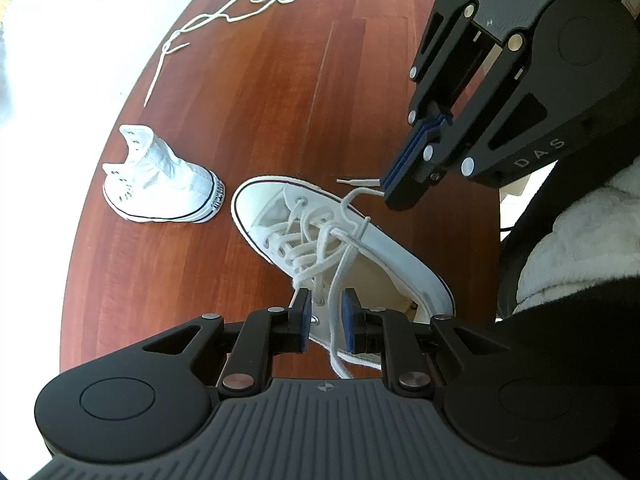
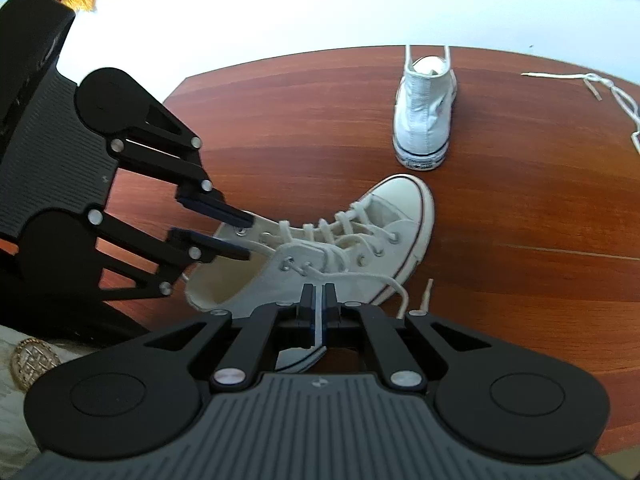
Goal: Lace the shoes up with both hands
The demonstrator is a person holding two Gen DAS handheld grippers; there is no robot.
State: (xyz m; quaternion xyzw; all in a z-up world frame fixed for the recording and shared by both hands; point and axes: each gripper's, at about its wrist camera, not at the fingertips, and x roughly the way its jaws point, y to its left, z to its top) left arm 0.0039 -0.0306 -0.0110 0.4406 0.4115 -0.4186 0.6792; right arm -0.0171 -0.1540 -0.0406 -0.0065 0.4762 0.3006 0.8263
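My left claw (image 1: 327,312) stands partly spread above the collar of the near shoe (image 1: 340,236); a strand of lace (image 1: 336,280) hangs between its pads, which do not press on it. My right claw (image 2: 319,300) is pressed together, pinching a lace end that runs taut from the upper eyelets; the lace tip (image 1: 356,181) juts out beside its fingers. The near shoe lies on its side on the wooden table (image 1: 260,100), toe pointing away, directly under both claws; a second shoe (image 2: 424,116) stands upright farther off; a loose lace (image 1: 224,20) lies at the far edge.
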